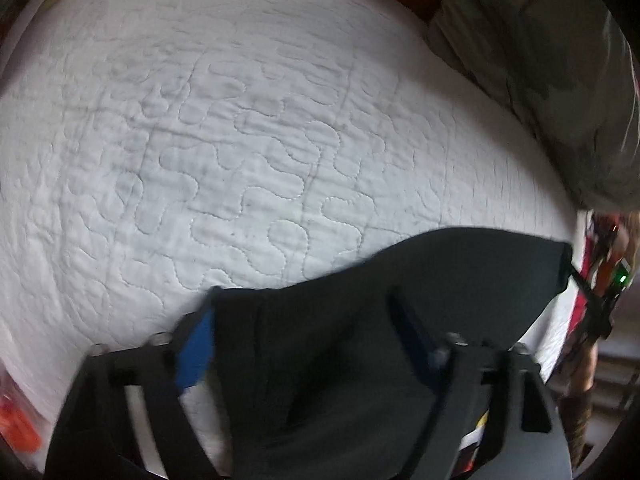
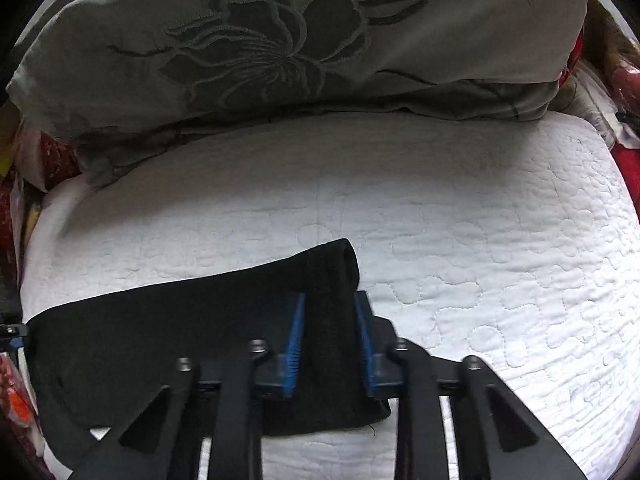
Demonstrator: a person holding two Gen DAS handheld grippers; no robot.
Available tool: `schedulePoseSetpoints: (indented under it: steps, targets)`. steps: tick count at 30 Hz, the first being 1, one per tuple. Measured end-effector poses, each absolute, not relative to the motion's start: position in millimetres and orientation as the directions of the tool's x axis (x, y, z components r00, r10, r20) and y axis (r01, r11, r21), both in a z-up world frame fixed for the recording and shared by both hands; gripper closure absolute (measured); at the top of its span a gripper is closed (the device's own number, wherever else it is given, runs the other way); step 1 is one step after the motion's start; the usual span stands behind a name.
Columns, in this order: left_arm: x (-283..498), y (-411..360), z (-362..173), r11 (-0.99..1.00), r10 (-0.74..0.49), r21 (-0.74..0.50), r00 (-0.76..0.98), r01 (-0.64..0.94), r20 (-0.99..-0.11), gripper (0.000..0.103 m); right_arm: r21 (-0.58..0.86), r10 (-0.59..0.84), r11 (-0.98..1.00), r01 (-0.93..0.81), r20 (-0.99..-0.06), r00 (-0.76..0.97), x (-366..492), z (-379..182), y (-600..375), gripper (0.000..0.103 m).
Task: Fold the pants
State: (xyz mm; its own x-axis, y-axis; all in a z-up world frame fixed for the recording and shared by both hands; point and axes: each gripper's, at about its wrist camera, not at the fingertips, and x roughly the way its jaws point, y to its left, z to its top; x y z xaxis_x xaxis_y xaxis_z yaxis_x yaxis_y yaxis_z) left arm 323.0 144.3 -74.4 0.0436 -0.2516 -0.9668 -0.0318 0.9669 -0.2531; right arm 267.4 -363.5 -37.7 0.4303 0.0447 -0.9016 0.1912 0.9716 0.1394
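Closest to me is my right gripper, black with blue pads. The pads are pressed onto a bunched-up edge of the soft black pants, so it is holding them tight. The cloth sticks up past the tips in a little roll.

My left gripper is black too, with one blue pad showing. The pants hang right over it and cover the space between the fingers. The fingers look wide apart, but I cannot tell if they are pinching the cloth or not. This view is a bit blurry.

The pants stretch like a dark band between my two grippers. They sit at the near side of the white quilted bed cover, and part of them looks lifted off it.

Farther back, at the head of the bed, is a big grey pillow with a dark stitched flower. It lies well away from the pants.

I think the folding is only part done. I have an edge in hand, but I see no neat, flat, small pile yet. I still need to lay this edge down, smooth it and maybe fold again.
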Motion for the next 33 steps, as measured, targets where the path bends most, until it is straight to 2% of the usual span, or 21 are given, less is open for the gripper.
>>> schedulePoseSetpoints:
  steps: [1, 4, 9, 18, 24, 33]
  targets:
    - [324.5, 141.9, -73.8, 0.971, -0.236, -0.237, 0.04, -0.023, -0.971, 0.051, 0.145, 0.05, 0.972, 0.187, -0.9, 0.434, 265.9, -36.9, -364.2, 0.086]
    - [324.3, 141.1, -68.8, 0.979, -0.206, -0.206, 0.038, -0.002, -0.978, 0.067, 0.143, 0.053, 0.974, 0.176, -0.896, 0.44, 262.5, -34.4, -362.8, 0.09]
    - [313.6, 132.5, -47.6, 0.992, -0.123, -0.121, 0.081, 0.035, -0.989, 0.07, 0.131, 0.04, 0.977, 0.167, -0.887, 0.46, 260.7, -27.0, -364.8, 0.096]
    - [264.6, 107.7, 12.6, 0.999, 0.025, 0.032, 0.255, 0.023, -0.967, 0.071, 0.147, 0.038, 0.974, 0.17, -0.853, 0.521, 230.0, -2.8, -360.4, 0.097]
    - [226.0, 102.3, 58.7, 0.999, 0.033, 0.032, 0.356, -0.01, -0.934, 0.071, 0.157, 0.043, 0.977, 0.147, -0.814, 0.579, 196.8, 30.2, -358.0, 0.097]
    - [178.1, 114.0, 39.4, 0.999, 0.045, 0.032, 0.422, -0.037, -0.906, 0.071, 0.151, 0.044, 0.981, 0.122, -0.786, 0.617, 121.0, 45.6, -347.7, 0.097]
